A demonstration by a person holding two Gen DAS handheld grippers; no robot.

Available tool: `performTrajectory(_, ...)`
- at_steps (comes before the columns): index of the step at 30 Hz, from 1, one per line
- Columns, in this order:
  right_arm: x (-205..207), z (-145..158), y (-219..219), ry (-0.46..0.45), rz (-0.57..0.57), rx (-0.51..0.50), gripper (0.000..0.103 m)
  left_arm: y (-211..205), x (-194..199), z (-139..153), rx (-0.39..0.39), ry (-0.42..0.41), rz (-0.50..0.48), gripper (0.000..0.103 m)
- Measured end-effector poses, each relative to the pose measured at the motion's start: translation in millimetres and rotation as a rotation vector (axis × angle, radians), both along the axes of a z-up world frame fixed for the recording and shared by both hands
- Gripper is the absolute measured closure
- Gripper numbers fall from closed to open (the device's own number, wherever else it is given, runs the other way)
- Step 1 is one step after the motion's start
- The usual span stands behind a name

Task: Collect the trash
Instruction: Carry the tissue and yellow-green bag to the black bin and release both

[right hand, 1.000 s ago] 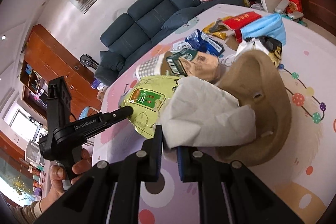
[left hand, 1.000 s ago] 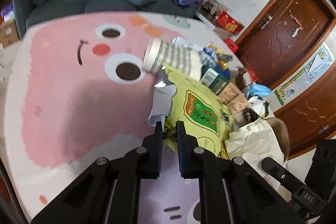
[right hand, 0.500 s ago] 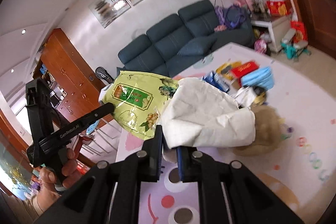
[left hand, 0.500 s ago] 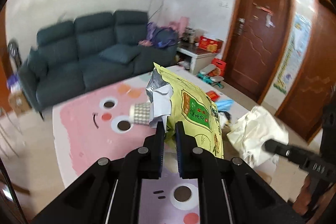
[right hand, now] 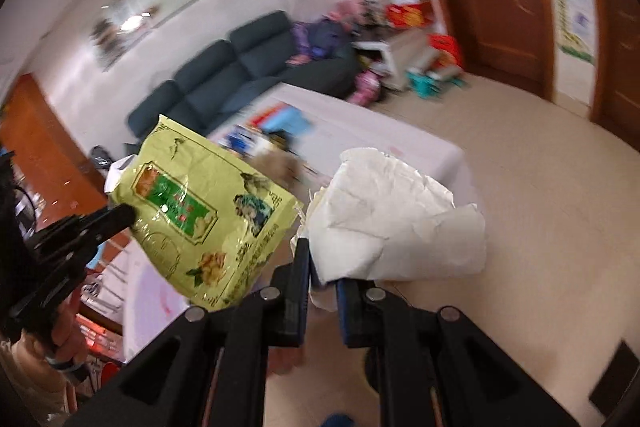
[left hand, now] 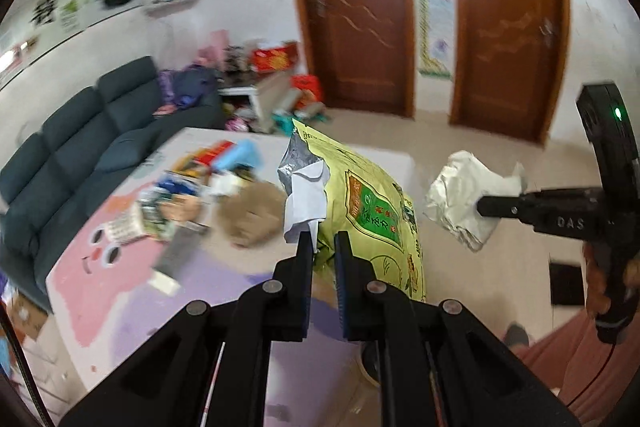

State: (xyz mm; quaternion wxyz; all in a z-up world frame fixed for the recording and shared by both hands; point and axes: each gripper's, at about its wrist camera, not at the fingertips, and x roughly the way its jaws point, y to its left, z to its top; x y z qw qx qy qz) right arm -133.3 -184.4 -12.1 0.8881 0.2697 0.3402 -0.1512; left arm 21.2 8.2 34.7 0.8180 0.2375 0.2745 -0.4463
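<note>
My left gripper (left hand: 323,241) is shut on a yellow-green snack bag (left hand: 372,211) with a silver torn top, held up in the air above the table's edge. The right wrist view shows that same snack bag (right hand: 200,215) on the left, pinched by the left gripper (right hand: 120,217). A crumpled white paper (right hand: 396,219) is clamped in my right gripper (right hand: 323,267), which is shut and raised over the floor. From the left wrist view, the white paper (left hand: 464,199) hangs at the tip of the right gripper (left hand: 486,205). More trash (left hand: 208,187) lies piled on the table (left hand: 120,267).
A dark sofa (left hand: 88,139) runs behind the table. Two brown doors (left hand: 356,11) stand in the far wall. A cluttered white side table (right hand: 396,59) sits beside the sofa. Beige floor (right hand: 540,187) stretches to the right. A person's hand (right hand: 60,339) holds the left gripper.
Both grippers lifted their trash off the table and swung right, away from the pile toward the doors and floor. The left gripper rolled as it rose. Both kept their grip.
</note>
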Motion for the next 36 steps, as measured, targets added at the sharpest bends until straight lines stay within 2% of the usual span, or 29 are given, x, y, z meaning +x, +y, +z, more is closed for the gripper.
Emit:
performTrajectory(6, -30, -80, -21, 0.151, -0.052, 0.090, 0.092, -52, -65, -60, 0.139, -0.013, -0.079, 0.095)
performTrajectory(9, -37, -118, -25, 0.221, -0.062, 0.127, 0.092, -74, -95, -103, 0.225, -0.044, -0.116, 0.095)
performTrajectory(12, -37, -161, -30, 0.311, -0.070, 0.183, 0.092, -89, -114, -142, 0.295, -0.012, -0.145, 0.095)
performTrajectory(16, -31, -197, -35, 0.377, -0.050, 0.210, 0.092, -103, -126, -194, 0.356, 0.017, -0.172, 0.095)
performTrajectory(22, -9, -253, -54, 0.432, -0.038, 0.283, 0.092, -118, -105, -270, 0.440, 0.090, -0.150, 0.095)
performTrajectory(27, 13, -297, -52, 0.476, 0.008, 0.337, 0.091, -126, -83, -321, 0.520, 0.107, -0.130, 0.094)
performTrajectory(34, 30, -341, -45, 0.517, 0.045, 0.416, 0.088, -137, -67, -356, 0.572, 0.115, -0.163, 0.090)
performTrajectory(36, 35, -346, -44, 0.516, 0.051, 0.446, 0.084, -139, -63, -361, 0.578, 0.112, -0.166, 0.083)
